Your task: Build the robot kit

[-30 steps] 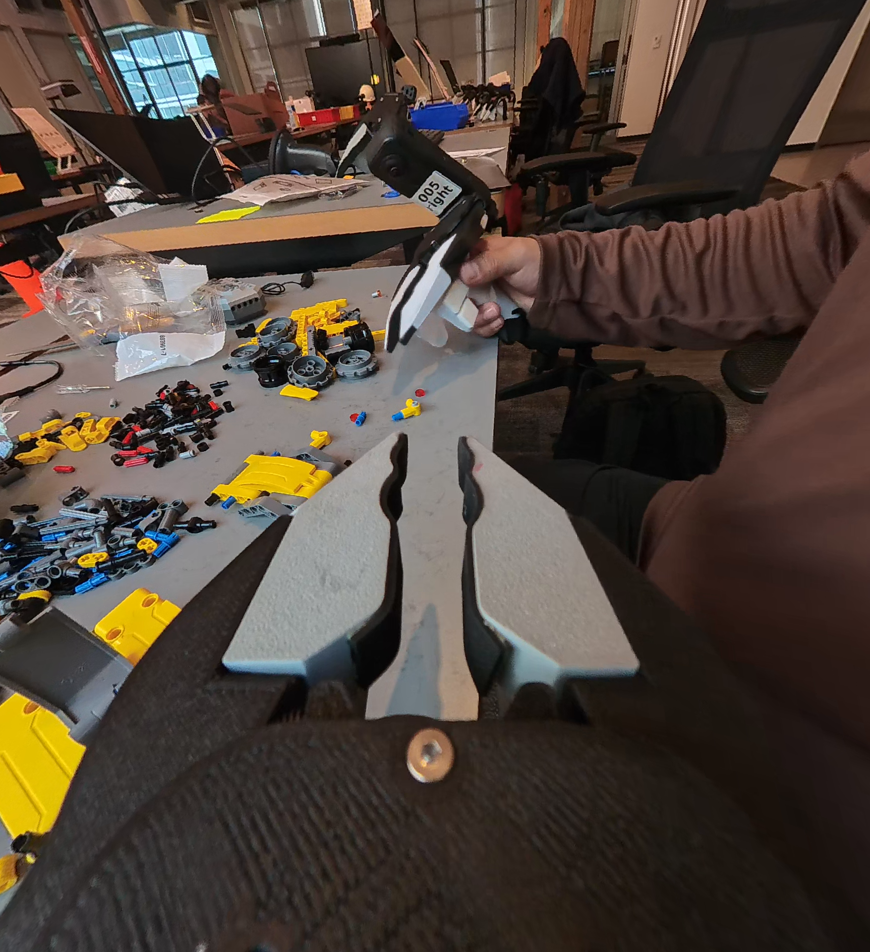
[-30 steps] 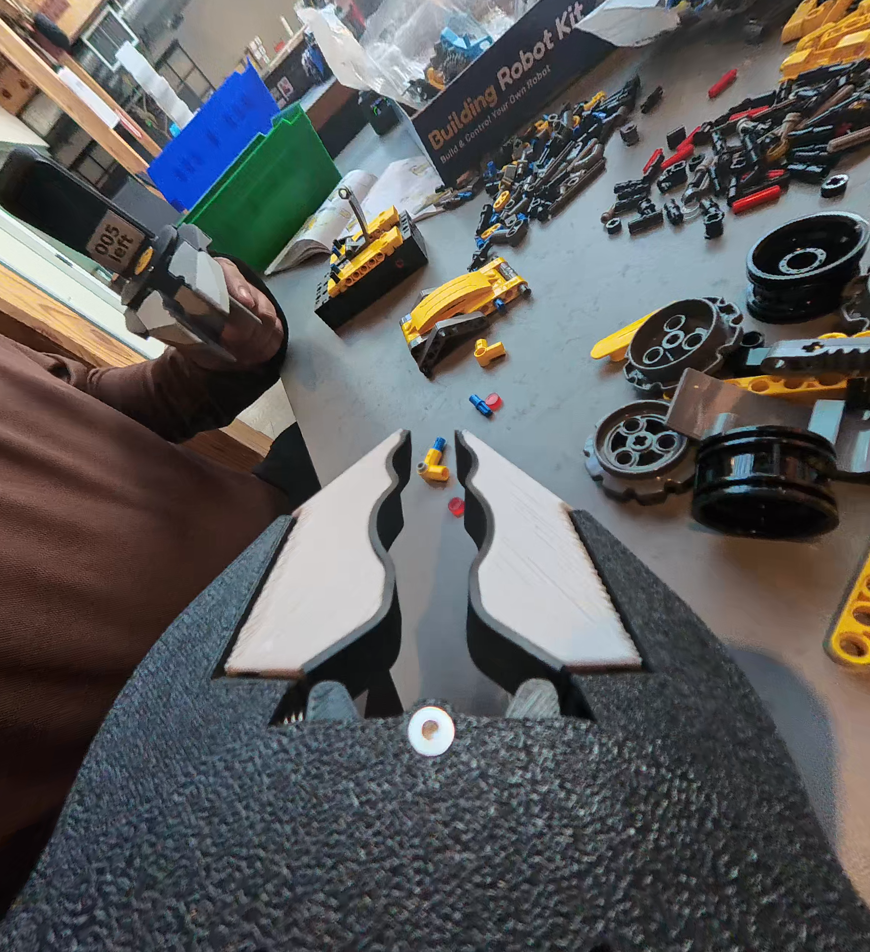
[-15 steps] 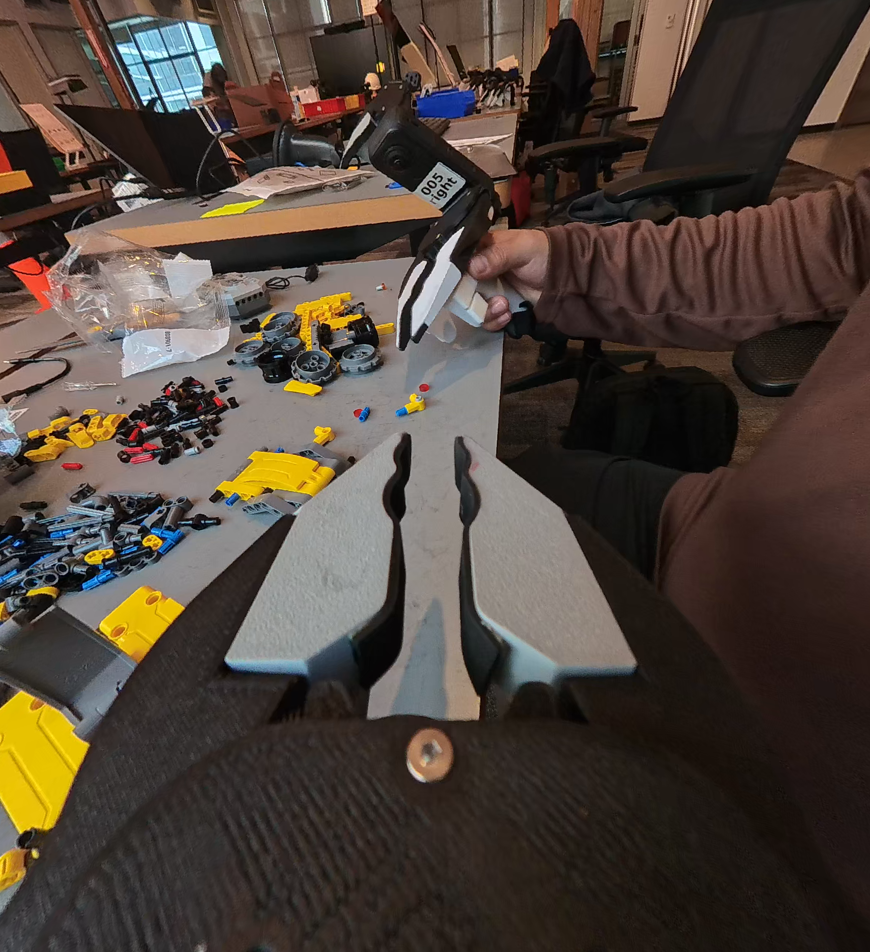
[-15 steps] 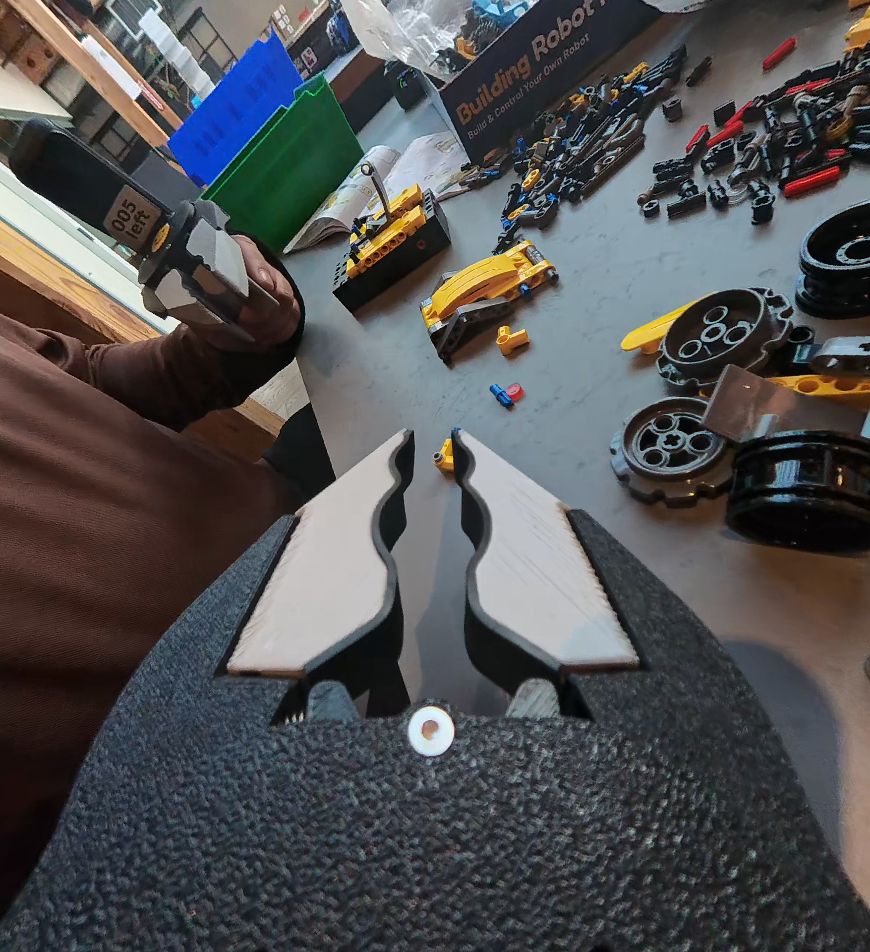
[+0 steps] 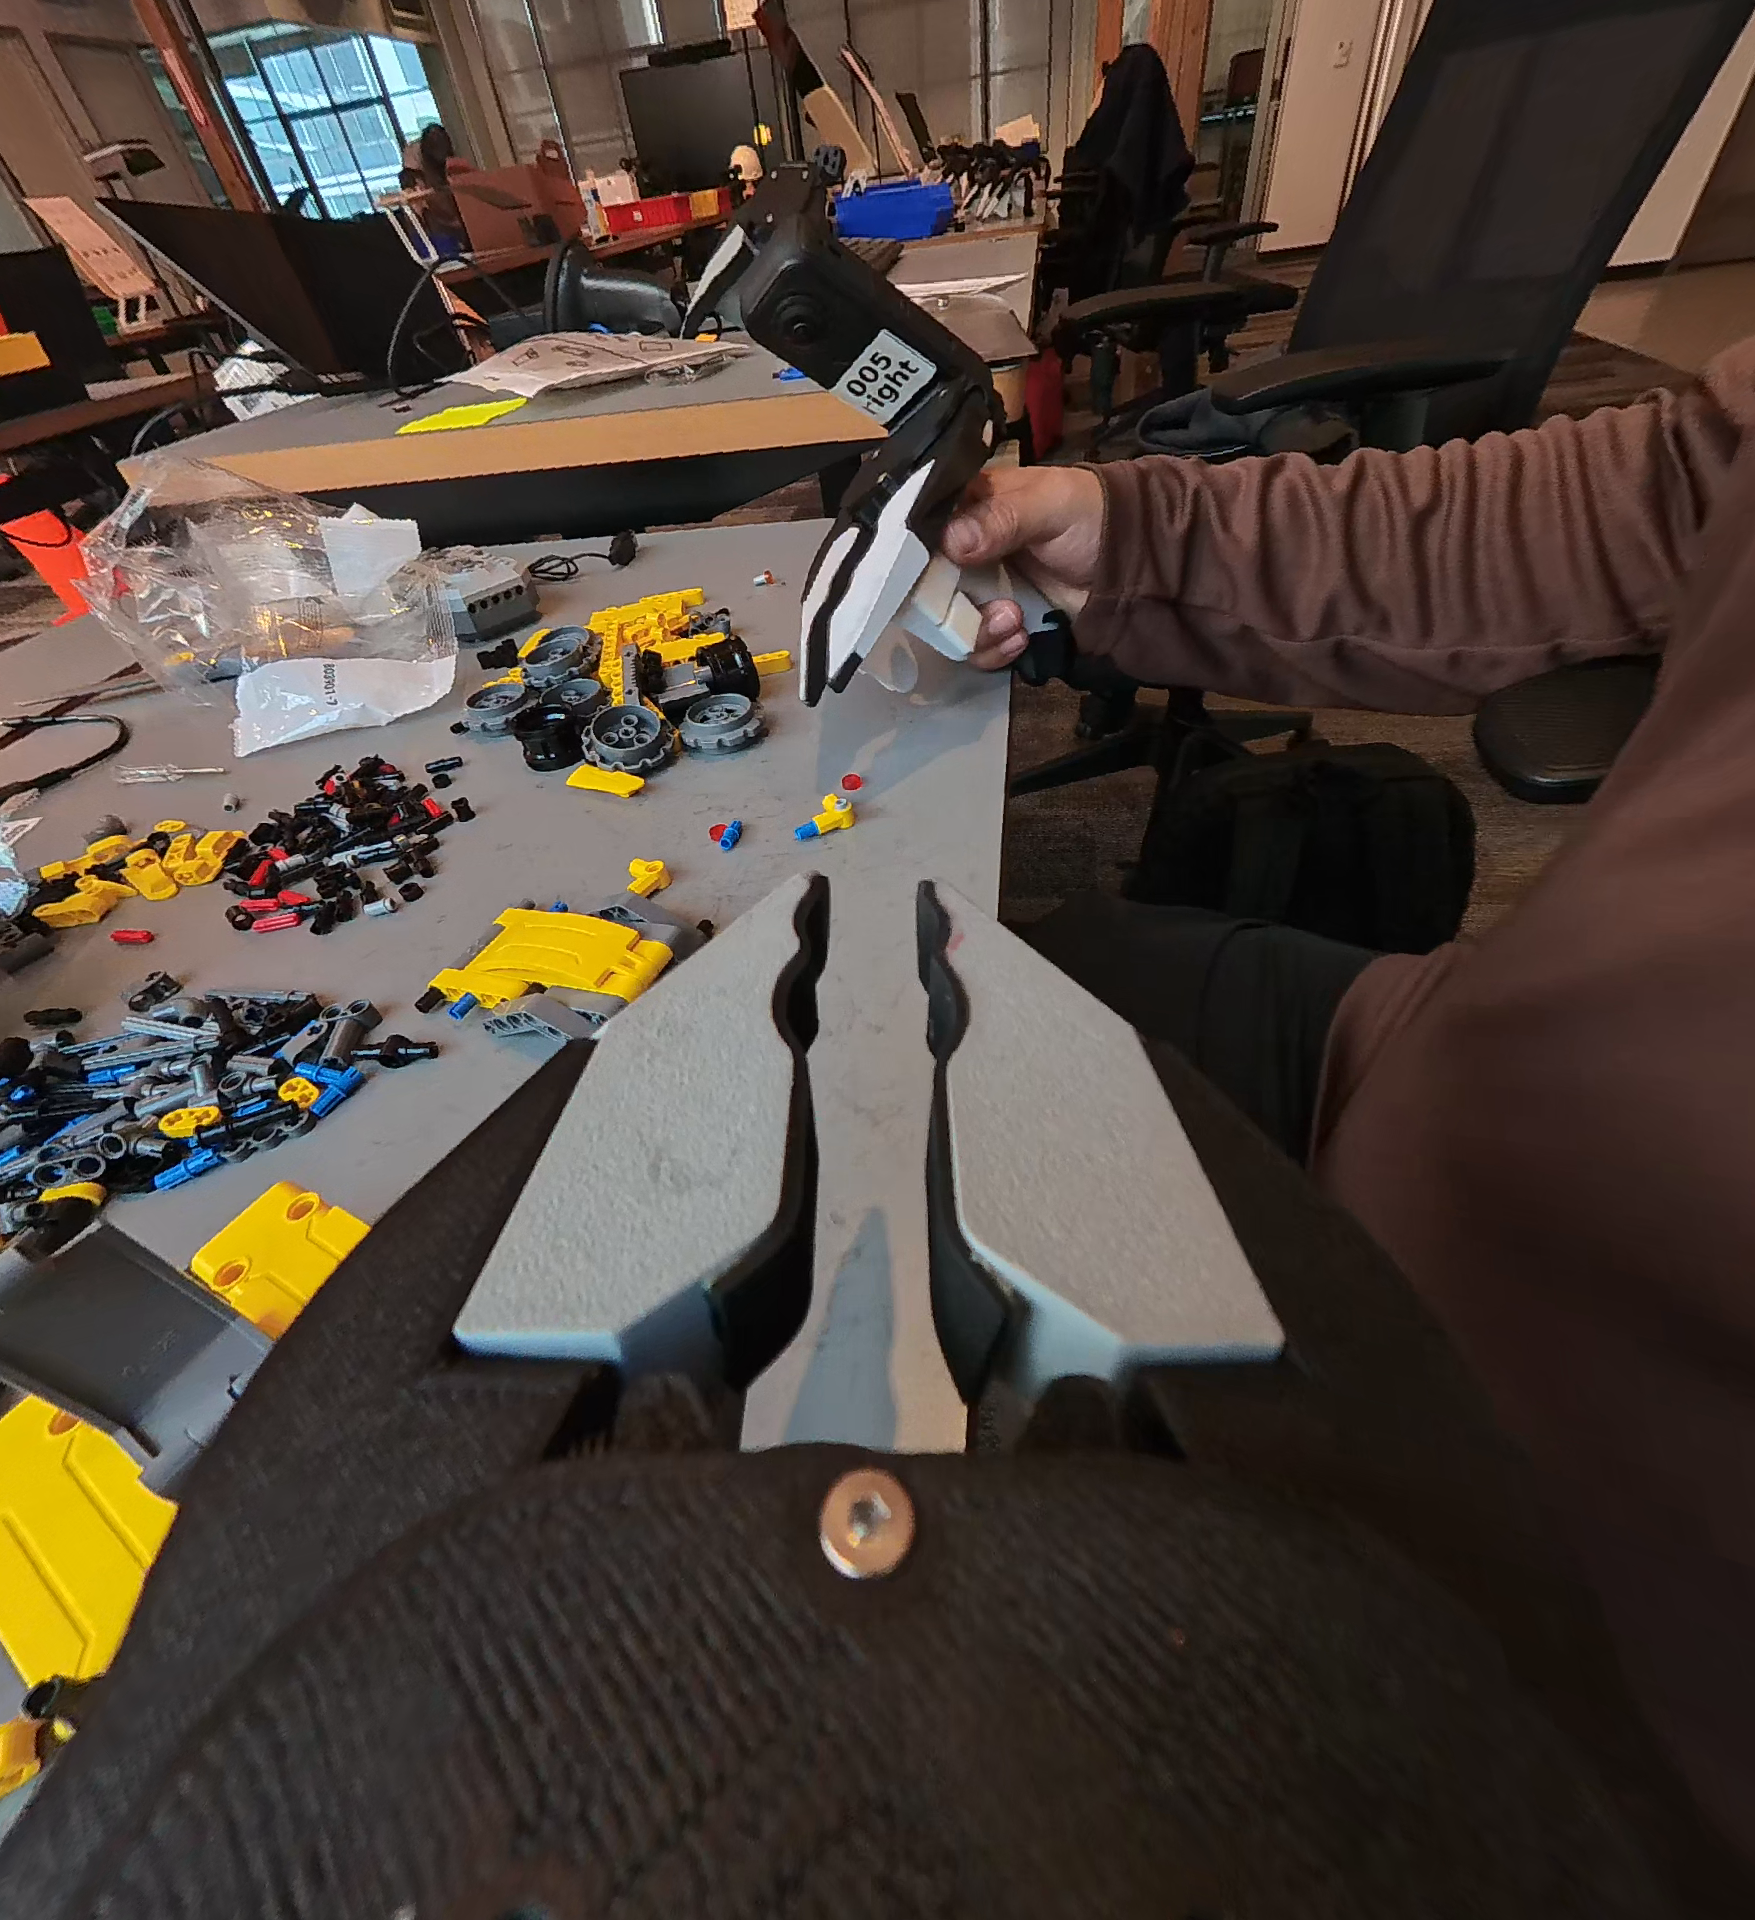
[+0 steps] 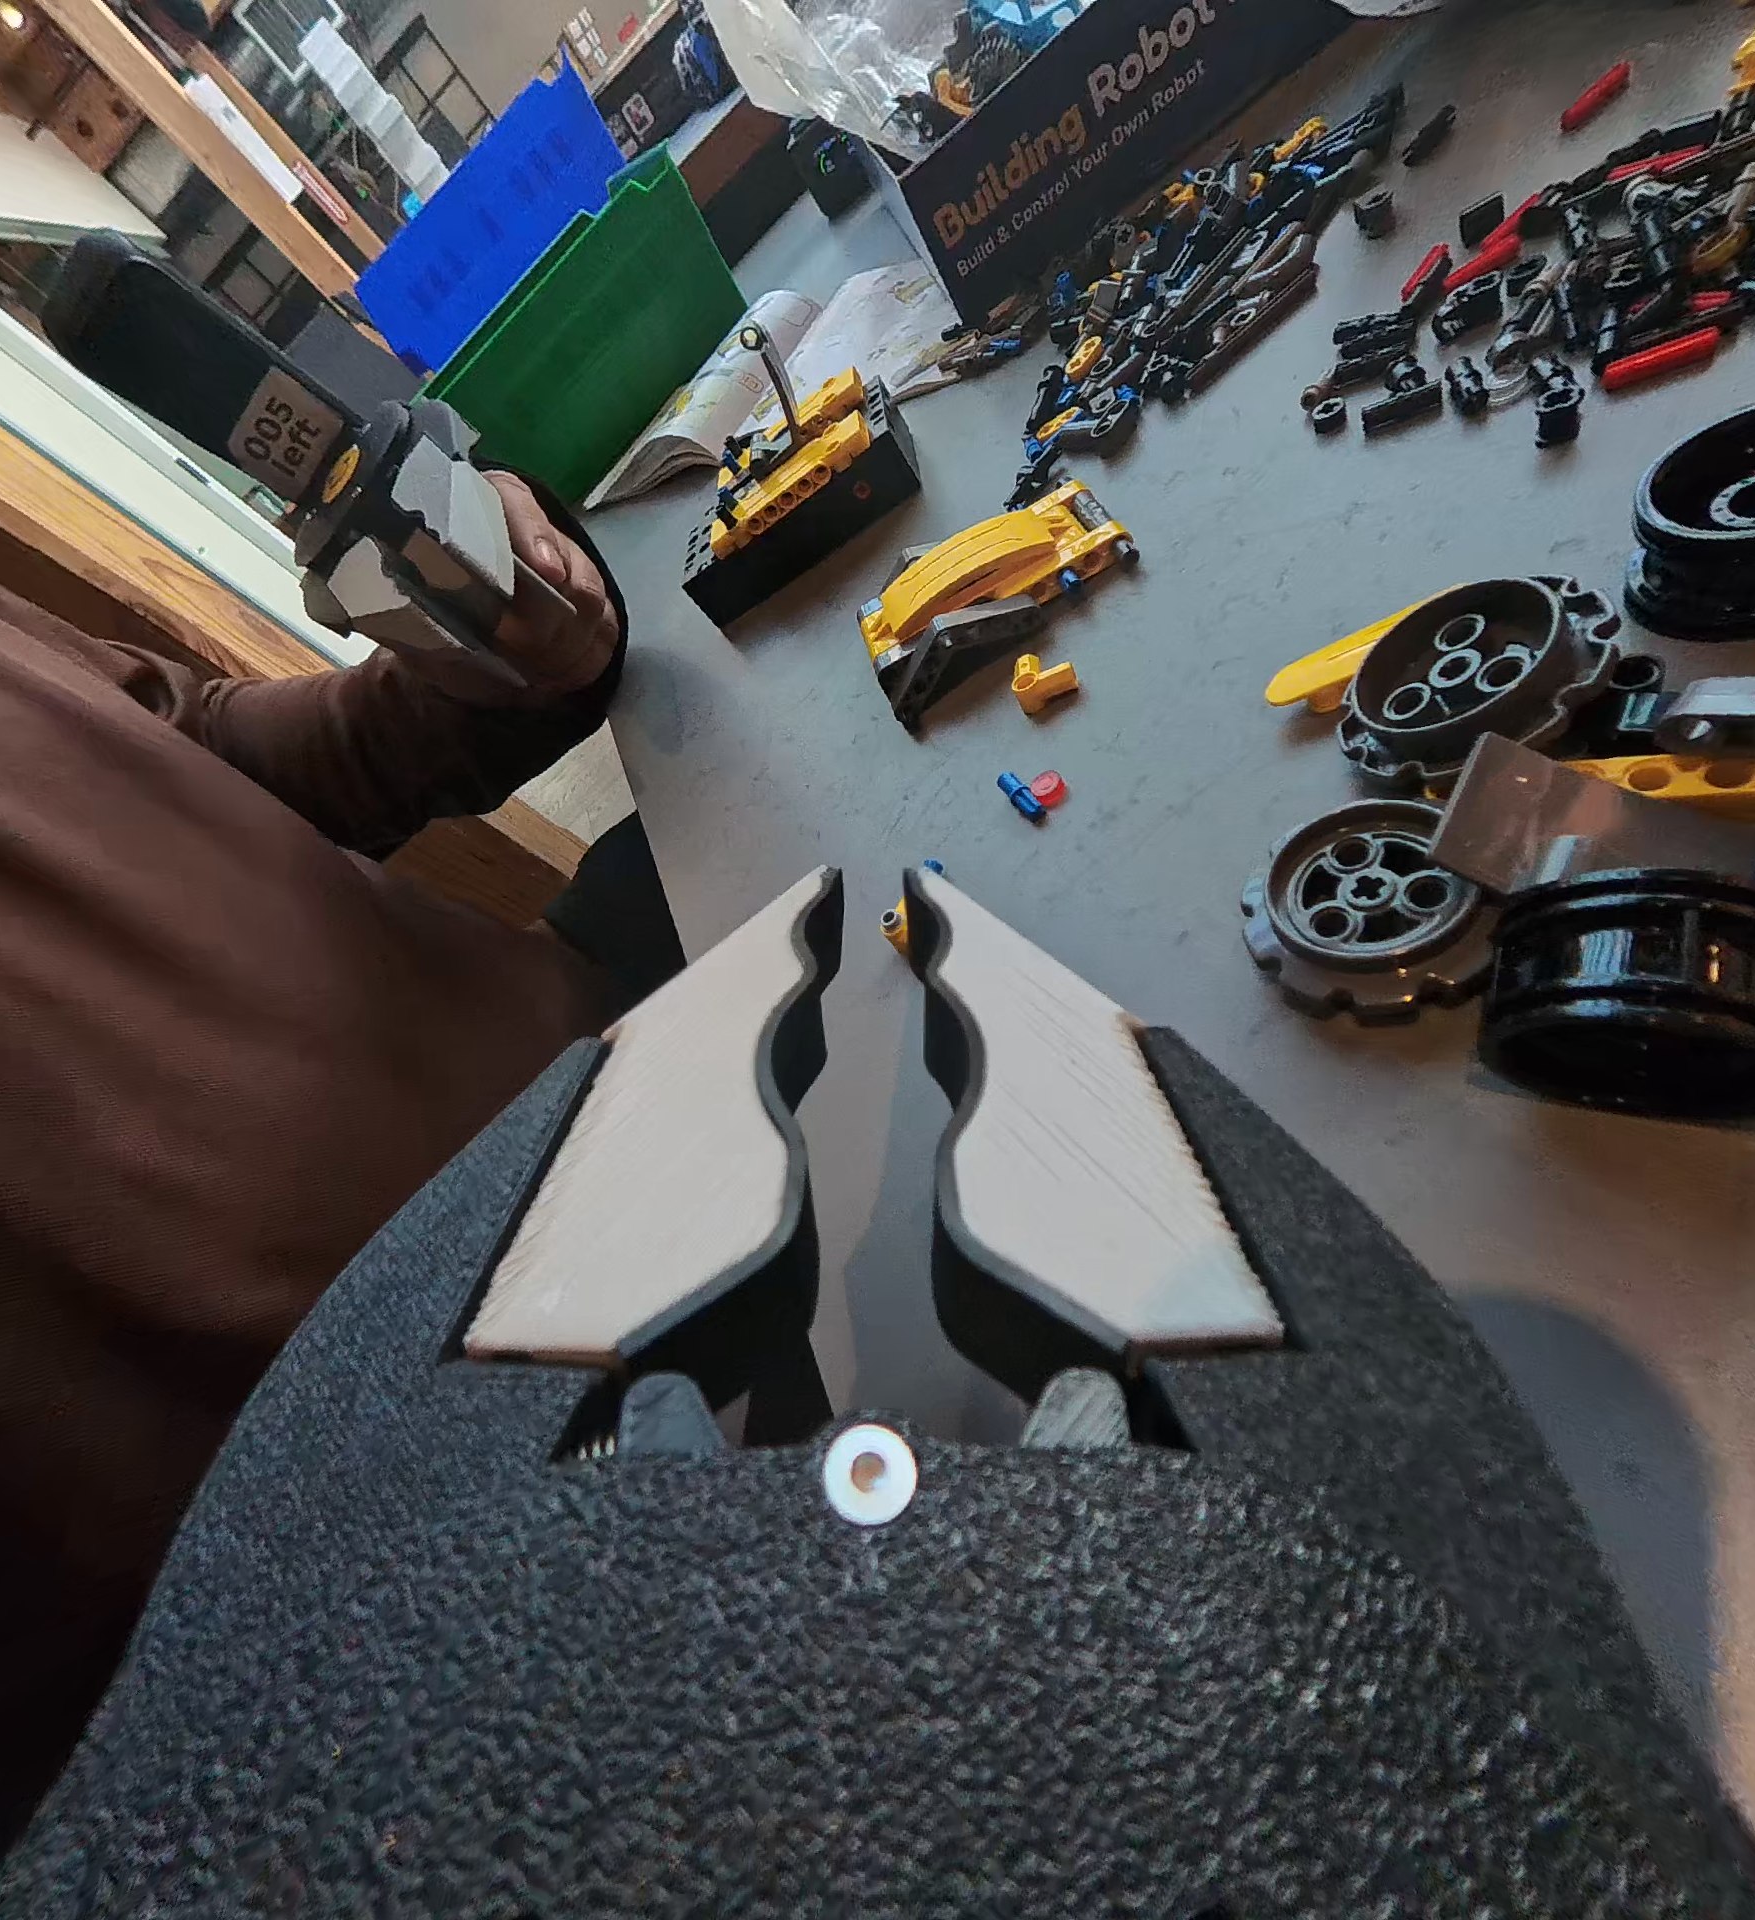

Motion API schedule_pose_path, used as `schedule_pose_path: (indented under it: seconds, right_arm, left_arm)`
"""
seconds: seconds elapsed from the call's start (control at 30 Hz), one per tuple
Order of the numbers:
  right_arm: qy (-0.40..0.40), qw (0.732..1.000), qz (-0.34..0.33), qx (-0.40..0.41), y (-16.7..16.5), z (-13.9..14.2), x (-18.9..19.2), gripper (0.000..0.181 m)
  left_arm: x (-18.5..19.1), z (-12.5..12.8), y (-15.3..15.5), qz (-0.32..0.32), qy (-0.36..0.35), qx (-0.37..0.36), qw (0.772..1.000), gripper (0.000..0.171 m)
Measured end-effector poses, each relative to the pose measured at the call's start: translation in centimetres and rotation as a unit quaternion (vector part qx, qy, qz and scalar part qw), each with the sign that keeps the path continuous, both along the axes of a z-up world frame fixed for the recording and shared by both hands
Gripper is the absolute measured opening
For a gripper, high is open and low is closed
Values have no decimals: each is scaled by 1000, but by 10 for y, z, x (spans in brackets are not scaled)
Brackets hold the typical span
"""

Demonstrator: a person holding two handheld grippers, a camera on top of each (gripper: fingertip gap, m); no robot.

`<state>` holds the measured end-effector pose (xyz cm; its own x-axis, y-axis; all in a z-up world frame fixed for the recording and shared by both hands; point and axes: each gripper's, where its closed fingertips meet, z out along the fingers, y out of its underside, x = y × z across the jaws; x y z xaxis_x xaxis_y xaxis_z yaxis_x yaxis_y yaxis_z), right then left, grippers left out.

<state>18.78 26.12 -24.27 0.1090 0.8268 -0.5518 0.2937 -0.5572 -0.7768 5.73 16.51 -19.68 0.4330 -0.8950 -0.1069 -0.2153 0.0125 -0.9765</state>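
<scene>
Right gripper (image 6: 873, 894): slightly parted, empty, just above a small yellow connector (image 6: 894, 925) on the desk (image 6: 1216, 1195).
Left gripper (image 5: 871, 902): slightly parted, empty.

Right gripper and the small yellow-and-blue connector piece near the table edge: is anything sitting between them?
Nothing visible. The right gripper, open, hangs above the yellow-and-blue connector piece, which shows between its fingertips over bare grey table. The red stud and wheel hubs lie off to the side.

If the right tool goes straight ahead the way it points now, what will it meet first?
Most likely the small yellow connector piece on the grey table, seen in the gap at the tips of the right tool. The tool looks open and empty. How far above the table it hangs is unclear.
</scene>
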Motion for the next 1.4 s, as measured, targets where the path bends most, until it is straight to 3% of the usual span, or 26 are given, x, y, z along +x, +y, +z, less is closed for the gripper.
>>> schedule_pose_path:
  seconds: [0.07,0.23,0.8,1.4]
  right_arm:
    - [1,1000,10,-1,-3,0,-1,0]
    - [1,1000,16,-4,-4,0,-1,0]
    - [9,1000,24,-1,-7,2,-1,2]
    - [3,1000,14,8,-5,1,0,2]
  left_arm:
    - [1,0,-1,-7,-1,-4,1000,13]
    - [4,-1,-7,-37,-2,-11,999,5]
    - [8,-9,-6,-38,24,-20,999,9]
    - [2,-1,0,7,11,16,1000,14]
